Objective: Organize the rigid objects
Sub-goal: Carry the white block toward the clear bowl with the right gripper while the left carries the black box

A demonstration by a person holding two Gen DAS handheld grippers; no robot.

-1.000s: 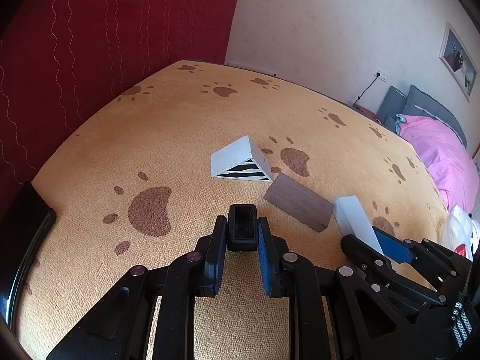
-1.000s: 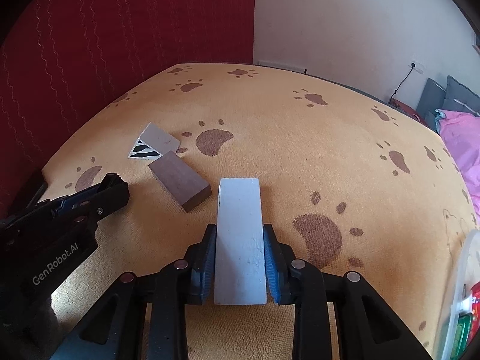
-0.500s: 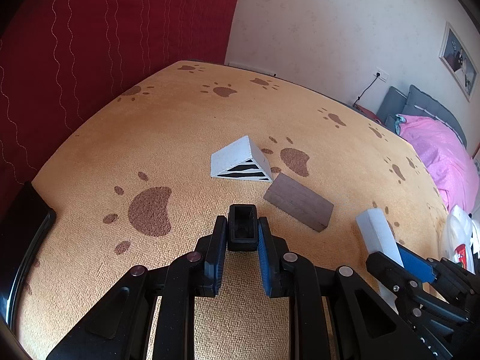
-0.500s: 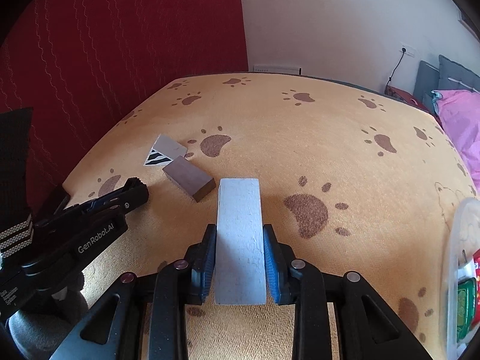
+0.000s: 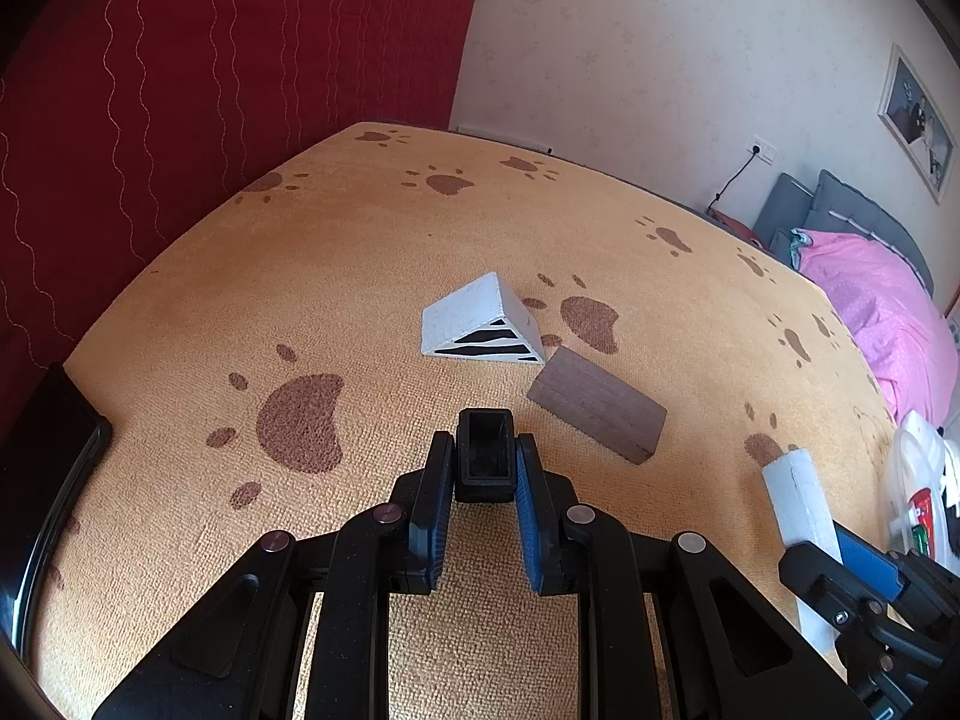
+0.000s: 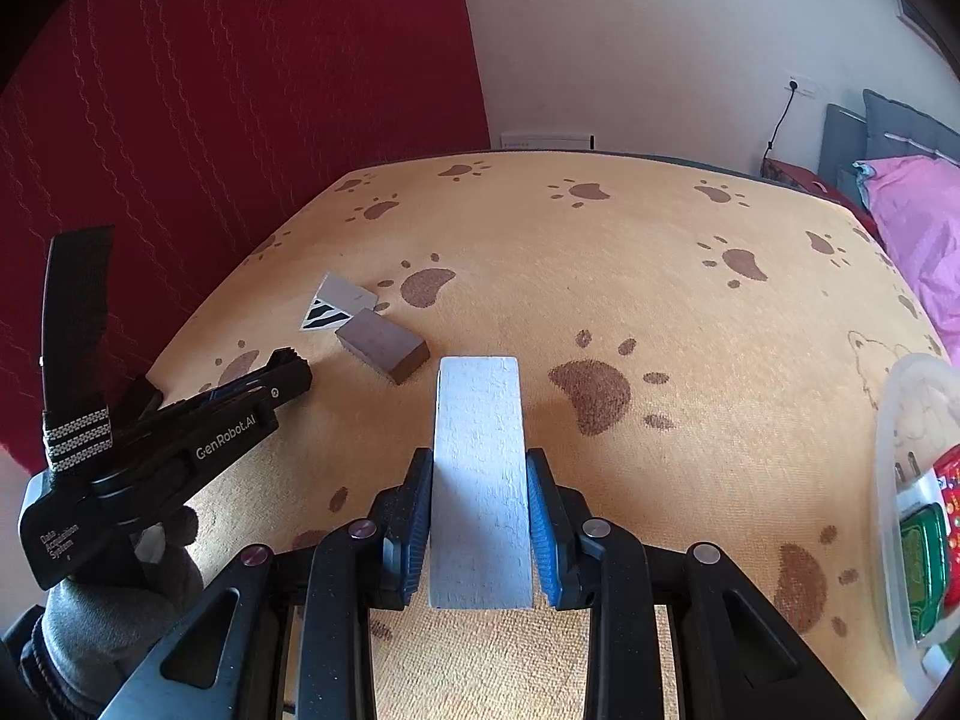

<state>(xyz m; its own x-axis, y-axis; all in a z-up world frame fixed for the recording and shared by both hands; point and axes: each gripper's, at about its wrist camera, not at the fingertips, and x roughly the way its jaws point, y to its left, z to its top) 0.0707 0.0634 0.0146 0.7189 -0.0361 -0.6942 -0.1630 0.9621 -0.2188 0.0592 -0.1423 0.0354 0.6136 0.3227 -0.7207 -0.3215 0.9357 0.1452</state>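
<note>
My left gripper (image 5: 483, 462) is shut on a small black hollow block (image 5: 485, 450), held over the orange paw-print cloth. My right gripper (image 6: 480, 468) is shut on a long white block (image 6: 480, 468), lifted above the cloth; this block also shows in the left wrist view (image 5: 801, 510). A white wedge with black stripes (image 5: 480, 321) lies mid-cloth, and a dark brown block (image 5: 597, 411) lies just right of it. Both show in the right wrist view, the wedge (image 6: 336, 306) behind the brown block (image 6: 384, 348). The left gripper (image 6: 282, 378) sits left of them there.
The orange cloth (image 5: 360, 252) covers the surface. A clear plastic container (image 6: 912, 480) with colourful items stands at the right edge. A red curtain (image 5: 180, 90) hangs at the left. A bed with pink bedding (image 5: 870, 294) is at the far right. A dark object (image 5: 42, 456) lies at the left edge.
My right gripper has lifted and pulled back to the right with the white block, away from the brown block. The left gripper has stayed put.
</note>
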